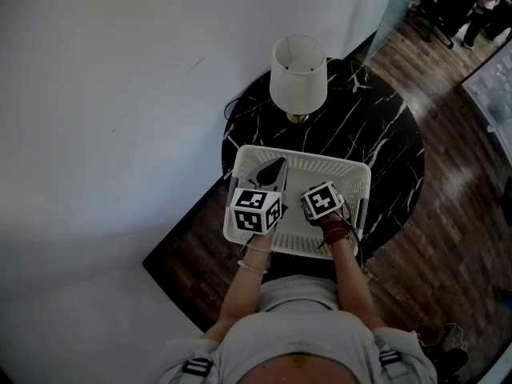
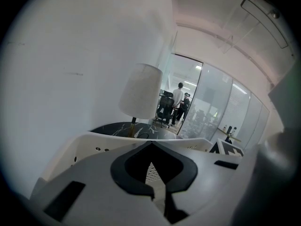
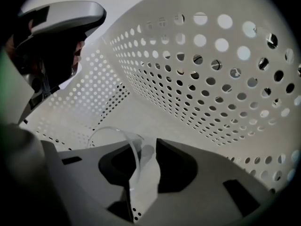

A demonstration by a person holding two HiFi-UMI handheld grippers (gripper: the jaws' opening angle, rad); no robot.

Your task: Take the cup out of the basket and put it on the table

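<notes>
From where I stand, the person leans over a round black marble-patterned bench (image 1: 376, 118) that carries a white perforated plastic basket (image 1: 320, 157). A lamp with a white shade (image 1: 298, 69) stands on the far side of it.

The right gripper (image 3: 142, 145) is dipped steeply into the near right part of the basket. Its fingers are spread, with the thin wall of a clear, see-through cup (image 3: 133, 149) running between them. The wall lies close against the left finger, but I cannot see it being squeezed. The cup sits on the basket floor, apparently upright with its rim towards the gripper.

The left gripper (image 2: 150, 145) hangs over the left part of the basket and points towards the far wall and the lamp. Its fingers are pressed together on nothing.

The step in hand looks like taking hold of the cup, so the task is barely begun. To do it well, I would keep one finger inside the rim and one outside. I would sink a little deeper so the pads bite below the lip rather than on the bare edge. The close should be slow, since a thin clear wall may flex or slip.

The lift should go straight up until the base clears the tall perforated side. The bare marble to the right of the basket looks the easiest place to set the cup down, well apart from the lamp. The left gripper could press on the basket rim if the basket starts to ride up.
</notes>
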